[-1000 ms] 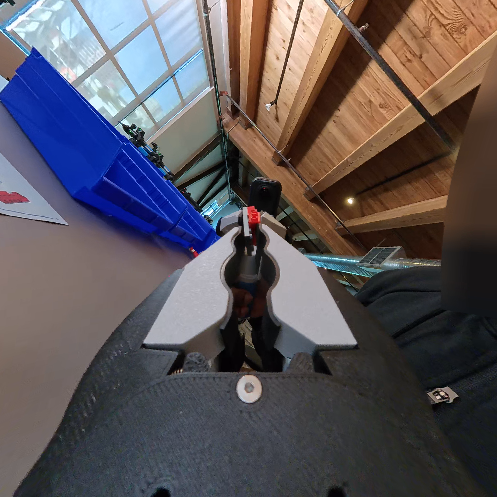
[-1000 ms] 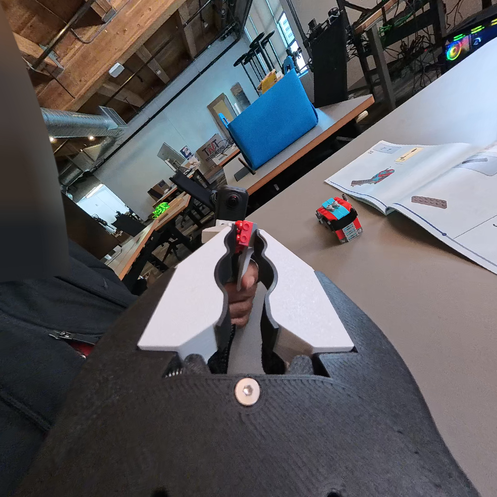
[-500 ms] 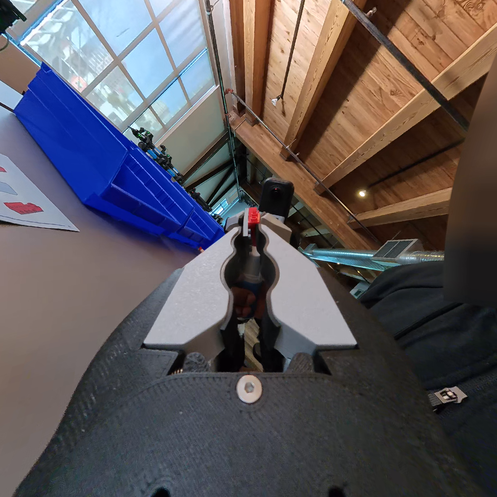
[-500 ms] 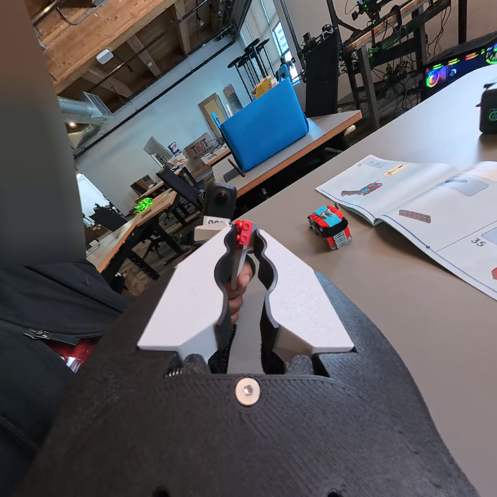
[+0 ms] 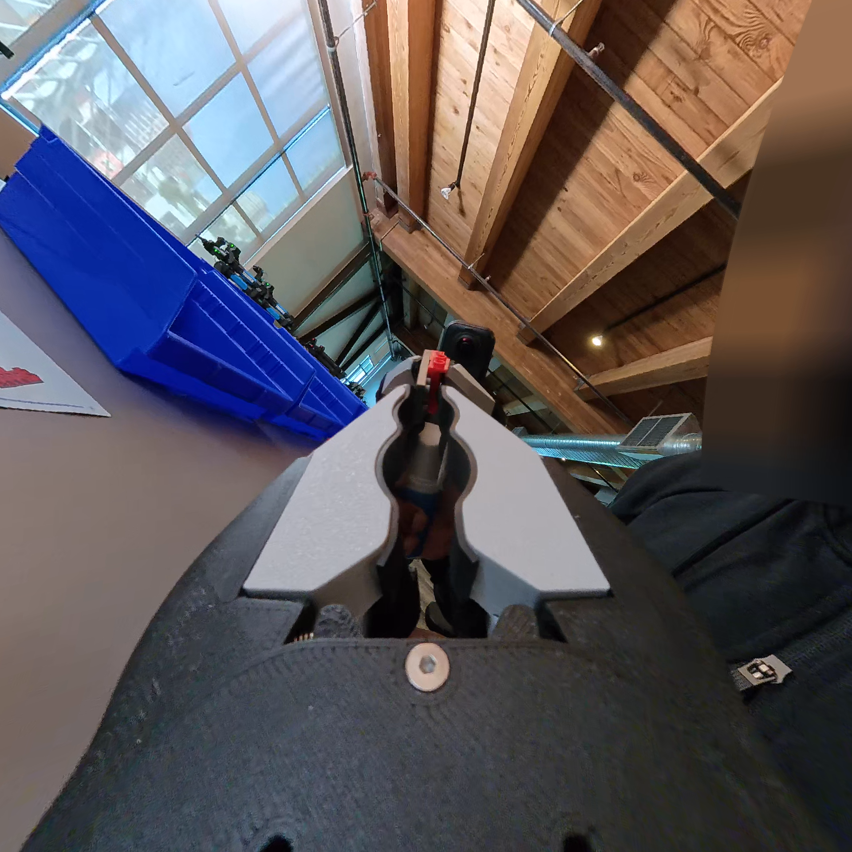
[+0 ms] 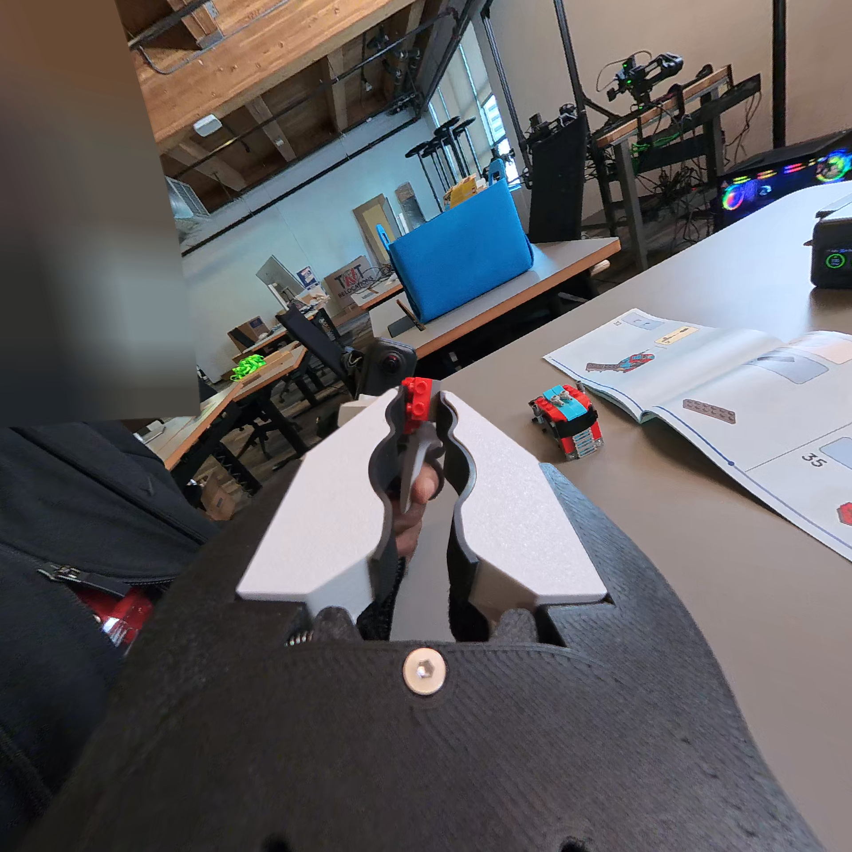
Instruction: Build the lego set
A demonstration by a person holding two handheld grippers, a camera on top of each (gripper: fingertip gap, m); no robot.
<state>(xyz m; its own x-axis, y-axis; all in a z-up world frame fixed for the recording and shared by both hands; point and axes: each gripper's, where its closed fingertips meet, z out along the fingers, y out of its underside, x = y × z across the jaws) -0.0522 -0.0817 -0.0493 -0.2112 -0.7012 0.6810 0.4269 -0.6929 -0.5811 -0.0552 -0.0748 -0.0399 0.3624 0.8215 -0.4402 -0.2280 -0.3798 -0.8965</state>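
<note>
On the grey table [image 6: 691, 530] sit one toy truck [image 6: 568, 426] and one booklet [image 6: 737, 396]; both grippers [image 5: 431, 385] [image 6: 418, 405] pinch one small brick assembly [image 6: 417, 403].

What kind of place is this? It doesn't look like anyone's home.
Probably an open-plan workshop or lab in a converted loft: exposed timber ceiling beams, rows of work desks beyond, and a rack of camera gear. Blue storage bins sit on the near table.

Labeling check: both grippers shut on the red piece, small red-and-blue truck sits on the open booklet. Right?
Not quite. The truck sits on the bare table beside the open booklet, per the right wrist view. Both grippers are shut on the red piece.
</note>
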